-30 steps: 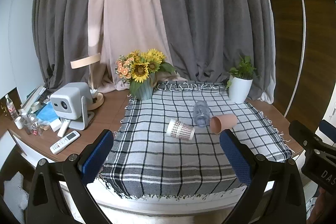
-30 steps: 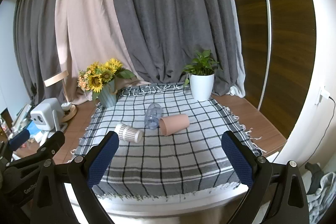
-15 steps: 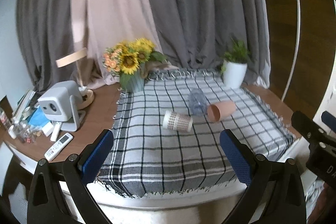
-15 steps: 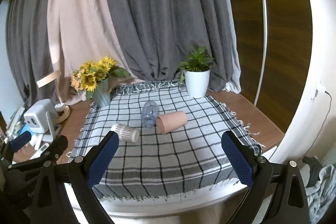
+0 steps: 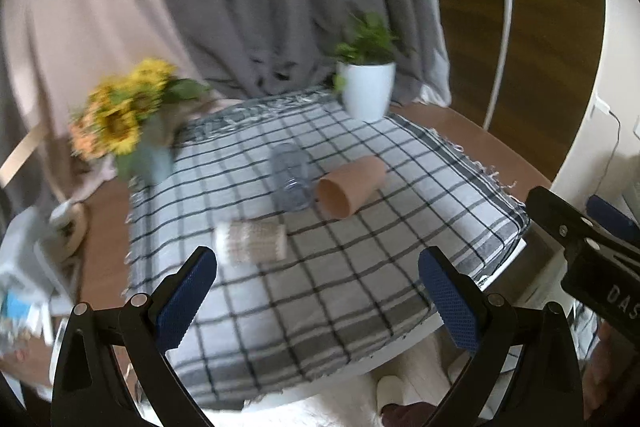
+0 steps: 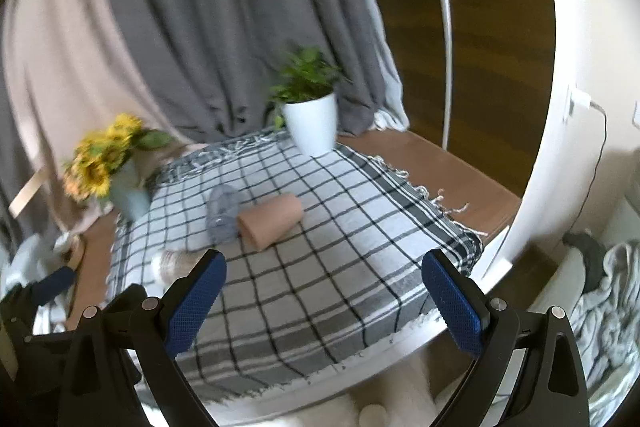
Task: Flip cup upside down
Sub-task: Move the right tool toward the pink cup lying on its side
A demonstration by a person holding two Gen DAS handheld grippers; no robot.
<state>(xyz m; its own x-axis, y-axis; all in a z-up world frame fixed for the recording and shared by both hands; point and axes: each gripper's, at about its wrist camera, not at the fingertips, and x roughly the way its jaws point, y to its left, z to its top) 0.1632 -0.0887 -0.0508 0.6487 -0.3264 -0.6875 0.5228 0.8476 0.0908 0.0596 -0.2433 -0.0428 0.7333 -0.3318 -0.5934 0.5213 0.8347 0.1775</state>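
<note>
Both grippers closed on the counter (image 5: 472,131), fingers wide apart, empty; left gripper (image 5: 318,301) should straddle the patterned cup (image 5: 251,241) at 11 o'clock squarely.

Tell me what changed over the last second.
Both grippers, left and right, swung rightward and closer to the table; nothing was grasped. The tan cup, clear cup and patterned cup lie on their sides on the checked cloth as before.
</note>
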